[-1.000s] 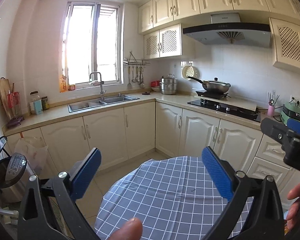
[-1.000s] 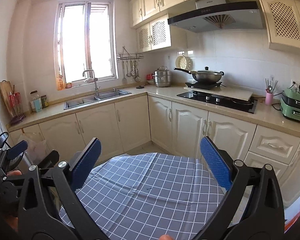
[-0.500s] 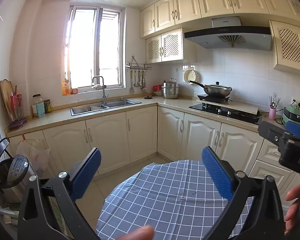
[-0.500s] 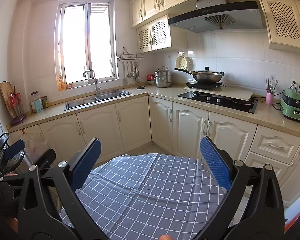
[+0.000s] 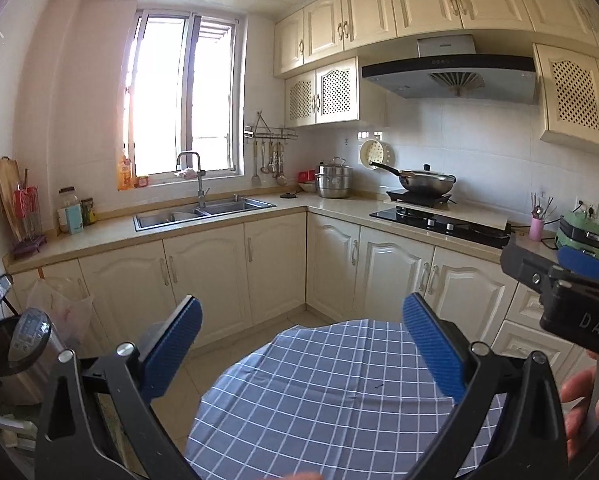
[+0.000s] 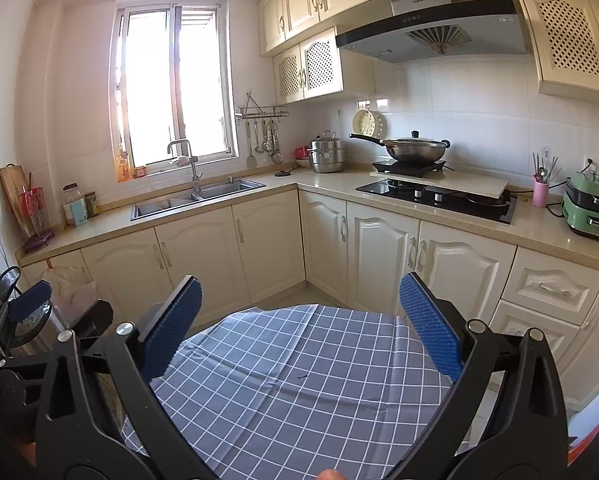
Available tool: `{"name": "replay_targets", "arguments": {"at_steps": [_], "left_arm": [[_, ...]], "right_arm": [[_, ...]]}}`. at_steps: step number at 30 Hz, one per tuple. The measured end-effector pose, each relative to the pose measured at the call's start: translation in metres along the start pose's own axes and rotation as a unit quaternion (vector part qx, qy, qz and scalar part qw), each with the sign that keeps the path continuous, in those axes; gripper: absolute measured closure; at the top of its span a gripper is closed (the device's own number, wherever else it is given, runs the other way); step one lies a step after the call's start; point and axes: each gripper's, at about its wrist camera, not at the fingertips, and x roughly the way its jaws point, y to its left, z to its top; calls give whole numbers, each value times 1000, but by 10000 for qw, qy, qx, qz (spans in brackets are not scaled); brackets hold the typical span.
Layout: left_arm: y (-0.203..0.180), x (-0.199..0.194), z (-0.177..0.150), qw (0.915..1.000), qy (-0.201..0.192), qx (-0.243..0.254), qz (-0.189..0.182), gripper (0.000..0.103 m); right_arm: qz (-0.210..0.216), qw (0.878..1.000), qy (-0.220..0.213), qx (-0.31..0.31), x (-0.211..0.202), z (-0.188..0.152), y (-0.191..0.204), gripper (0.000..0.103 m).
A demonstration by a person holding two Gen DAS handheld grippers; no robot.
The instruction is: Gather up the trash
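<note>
No trash item is identifiable, so no orientation or long axis to report; a plastic bag (image 5: 61, 304) hanging on the far-left cabinet may be the bin liner. Left gripper (image 5: 301, 334) and right gripper (image 6: 299, 312) both spread wide, empty, above the checked tablecloth (image 6: 299, 392).

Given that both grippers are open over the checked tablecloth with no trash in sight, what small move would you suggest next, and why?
Probably tilt both cameras down and pan left. The left gripper and right gripper are open and empty, and the tablecloth shows only a tiny dark speck, too small to identify. The plastic bag hanging on the left cabinet suggests where trash goes; nearer areas are out of view.
</note>
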Motion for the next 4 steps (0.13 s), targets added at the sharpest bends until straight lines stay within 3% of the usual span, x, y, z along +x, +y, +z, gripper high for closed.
{"name": "replay_targets", "arguments": {"at_steps": [4], "left_arm": [[0,0,0,10000,-10,-6,75,5]], "right_arm": [[13,10000,6,9,2,0,-2,6]]}}
